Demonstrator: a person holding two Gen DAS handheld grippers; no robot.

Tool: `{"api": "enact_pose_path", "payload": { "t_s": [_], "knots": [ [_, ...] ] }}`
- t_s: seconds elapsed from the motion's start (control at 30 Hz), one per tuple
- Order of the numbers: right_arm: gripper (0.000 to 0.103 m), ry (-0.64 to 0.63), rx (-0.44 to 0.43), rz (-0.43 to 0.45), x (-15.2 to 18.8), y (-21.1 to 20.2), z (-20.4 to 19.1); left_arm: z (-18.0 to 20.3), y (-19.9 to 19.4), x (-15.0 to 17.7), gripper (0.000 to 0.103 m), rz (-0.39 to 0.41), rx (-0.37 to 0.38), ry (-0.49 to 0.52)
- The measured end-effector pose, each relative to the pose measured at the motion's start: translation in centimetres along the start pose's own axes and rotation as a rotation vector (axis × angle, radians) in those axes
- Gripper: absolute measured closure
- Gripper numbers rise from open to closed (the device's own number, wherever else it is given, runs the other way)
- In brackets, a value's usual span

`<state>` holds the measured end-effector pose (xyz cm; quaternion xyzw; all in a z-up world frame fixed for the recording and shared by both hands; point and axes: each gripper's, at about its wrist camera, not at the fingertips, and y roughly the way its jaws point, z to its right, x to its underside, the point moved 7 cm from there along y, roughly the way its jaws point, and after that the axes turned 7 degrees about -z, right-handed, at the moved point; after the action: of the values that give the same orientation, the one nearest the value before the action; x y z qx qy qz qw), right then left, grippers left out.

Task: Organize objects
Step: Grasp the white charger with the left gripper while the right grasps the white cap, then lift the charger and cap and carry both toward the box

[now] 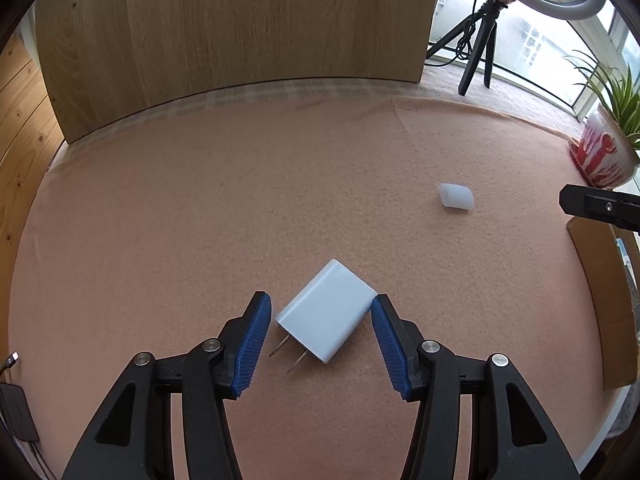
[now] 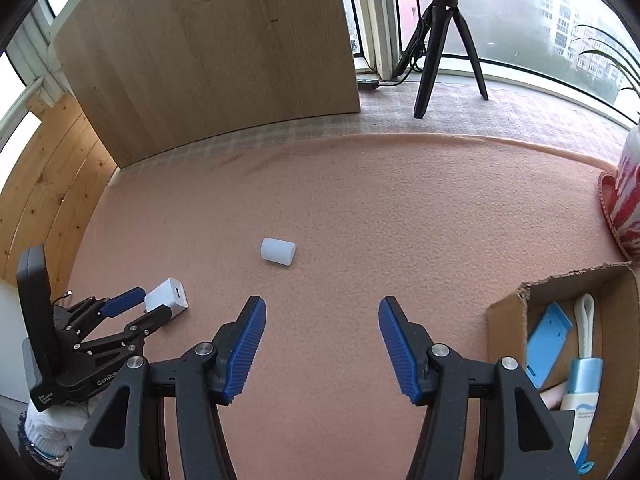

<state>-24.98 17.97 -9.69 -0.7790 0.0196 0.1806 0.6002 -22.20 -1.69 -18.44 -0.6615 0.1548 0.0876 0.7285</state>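
Observation:
A white wall charger (image 1: 326, 312) with two metal prongs lies flat on the pink cloth (image 1: 280, 200). My left gripper (image 1: 320, 298) straddles it, blue pads close to its two corners but not pressing, so it stands open. In the right wrist view the same charger (image 2: 170, 294) sits between the left gripper's fingers (image 2: 154, 304), which a gloved hand holds. A small white cylinder (image 2: 278, 251) lies on its side ahead of my right gripper (image 2: 322, 304), which is open with nothing between its pads. In the left wrist view that cylinder (image 1: 456, 197) is off to the far right.
An open cardboard box (image 2: 508, 312) at the near right holds a blue flat piece (image 2: 548, 340) and a white tube (image 2: 582, 380). A red-and-white plant pot (image 1: 600, 156) stands at the right edge. A wooden board (image 1: 240, 40) and a tripod (image 1: 476, 52) stand behind the cloth.

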Motion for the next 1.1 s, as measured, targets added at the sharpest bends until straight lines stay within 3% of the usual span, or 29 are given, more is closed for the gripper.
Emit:
{"api": "enact_pose_path", "payload": {
  "t_s": [0.23, 0.4, 0.67, 0.77, 0.9, 1.1],
  "knots": [
    [0.048, 0.014, -0.023, -0.038, -2.7, 3.3, -0.8, 0.3, 1.6, -0.9, 0.045, -0.006, 0.038, 0.025],
    [0.048, 0.018, -0.032, -0.062, -3.8, 5.0, -1.3, 0.8, 1.8, -0.3, 0.064, -0.002, 0.073, 0.014],
    [0.049, 0.026, -0.035, -0.073, -5.1, 7.2, -1.9, 2.2, 0.9, 2.3, 0.064, -0.008, 0.12, 0.001],
    [0.054, -0.001, -0.016, -0.086, -5.2, 8.0, -2.5, 2.3, 0.5, 3.5, 0.064, -0.007, 0.128, -0.013],
    [0.074, -0.035, 0.011, -0.141, -4.4, 9.5, -3.2, 2.7, 0.1, 4.4, 0.064, -0.012, 0.101, -0.007],
    [0.08, -0.114, 0.067, -0.137, -3.0, 9.2, -4.1, 3.2, -0.5, 5.9, 0.064, -0.015, 0.074, -0.013]
  ]
}}
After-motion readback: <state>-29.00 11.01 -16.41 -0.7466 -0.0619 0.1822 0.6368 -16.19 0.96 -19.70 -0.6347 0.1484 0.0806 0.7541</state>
